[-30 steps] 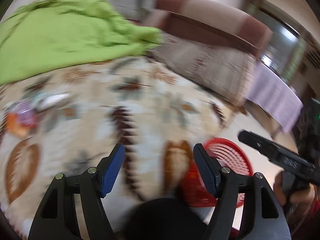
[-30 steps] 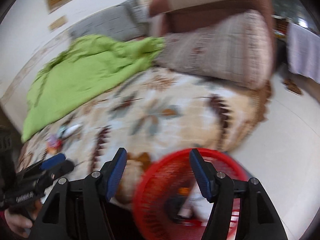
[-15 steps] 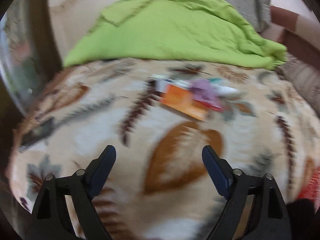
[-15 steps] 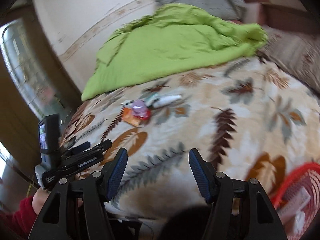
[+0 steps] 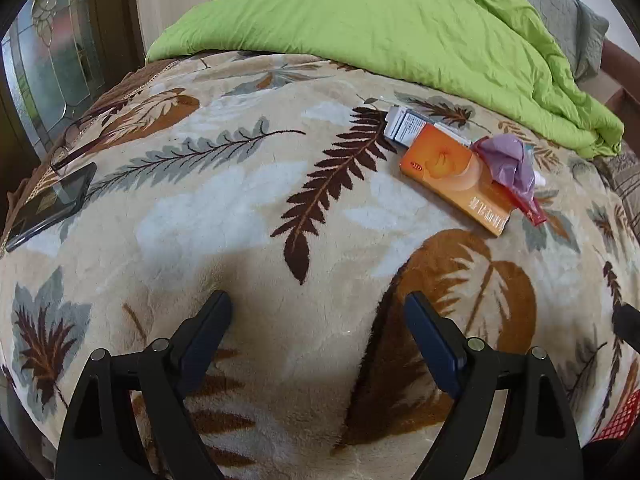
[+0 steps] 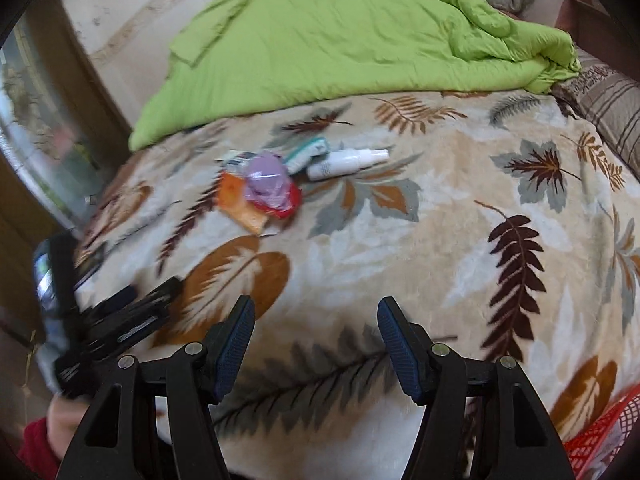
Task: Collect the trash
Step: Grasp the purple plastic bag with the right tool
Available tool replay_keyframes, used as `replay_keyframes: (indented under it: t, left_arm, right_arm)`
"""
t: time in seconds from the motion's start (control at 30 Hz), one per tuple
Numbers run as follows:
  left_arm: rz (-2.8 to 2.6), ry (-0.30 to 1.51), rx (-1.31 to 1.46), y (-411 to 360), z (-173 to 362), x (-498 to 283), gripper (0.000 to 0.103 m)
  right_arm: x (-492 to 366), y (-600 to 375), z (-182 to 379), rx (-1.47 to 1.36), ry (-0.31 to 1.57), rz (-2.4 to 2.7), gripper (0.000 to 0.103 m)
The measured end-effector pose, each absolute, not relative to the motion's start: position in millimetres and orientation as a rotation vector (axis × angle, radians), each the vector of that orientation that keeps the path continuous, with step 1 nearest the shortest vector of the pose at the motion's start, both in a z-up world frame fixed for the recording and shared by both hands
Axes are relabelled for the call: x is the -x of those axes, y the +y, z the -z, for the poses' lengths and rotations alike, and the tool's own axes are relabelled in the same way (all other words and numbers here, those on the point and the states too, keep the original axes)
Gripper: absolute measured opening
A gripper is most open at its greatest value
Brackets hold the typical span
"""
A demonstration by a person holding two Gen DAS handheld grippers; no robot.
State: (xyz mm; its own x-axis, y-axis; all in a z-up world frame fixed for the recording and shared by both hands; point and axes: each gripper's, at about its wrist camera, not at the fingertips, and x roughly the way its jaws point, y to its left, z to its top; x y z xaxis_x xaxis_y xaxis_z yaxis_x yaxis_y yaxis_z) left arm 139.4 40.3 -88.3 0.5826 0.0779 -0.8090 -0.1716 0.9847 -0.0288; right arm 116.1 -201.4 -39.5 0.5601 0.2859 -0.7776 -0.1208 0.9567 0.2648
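Both tongs stand wide and hold nothing above the leaf-patterned blanket [image 5: 248, 216] that covers the bed. The left gripper [image 5: 316, 320] hovers low over the blanket's near part, and the trash lies well ahead of it and off to its right, toward the far right part of the blanket: an orange box [image 5: 456, 176] lying flat, a white-and-grey carton [image 5: 404, 124] touching its far end, and a crumpled purple wrapper [image 5: 510, 164] resting on its right end over a strip of red wrapper [image 5: 530, 208]. From the right gripper [image 6: 316, 328] the same heap sits ahead and to the left, well apart from the fingers; there the purple wrapper [image 6: 266, 178] lies on top of the orange box [image 6: 240, 204], with a white spray bottle [image 6: 346, 162] and a teal-striped packet [image 6: 306, 152] just beyond it. A green quilt [image 5: 380, 20] is bunched along the blanket's far edge. A black phone [image 5: 52, 204] lies at the blanket's left edge. A red mesh basket [image 6: 600, 436] shows only as a sliver at the lower right corner of each view; what it holds cannot be told from here. A second ago both cameras faced the basket and the sofa; since then they have swung left to the trash heap, and the left view has sharpened from blur.
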Motion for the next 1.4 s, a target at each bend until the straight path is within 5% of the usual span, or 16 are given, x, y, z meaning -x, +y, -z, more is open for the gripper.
replay_keyframes:
  t: [0.3,0.4,0.63,0.7,0.73,1.2,1.4]
  left_arm:
    - [-0.132,0.961,0.077,37,99,-145,0.099]
    - [-0.120,0.978,0.091,38,101,-149,0.103]
    - [-0.118,0.971,0.079,37,101,-149,0.103]
    - [-0.115,0.948,0.103,39,96,-147,0.103]
    - [-0.110,0.943,0.130,43,94,-146,0.103]
    - [-0.025,0.815,0.281,52,65,-144,0.103]
    - [0.059,0.841,0.360,28,56,-177,0.100]
  right_arm:
    - [-161,-194,61,-0.307,0.963,-0.282,0.060]
    - [-180,-185,48,-0.281,0.900,-0.289,0.076]
    - [-244,-144,46,-0.151,0.907,-0.347,0.077]
    - [-255,-138,54,-0.147,0.928,-0.352,0.060]
    - [-257,-138,58,-0.161,0.940,-0.365,0.038]
    - [-197,-173,69,-0.624,0.940,-0.621,0.038]
    - [-189,-201,52,-0.509,0.787,-0.351,0.038]
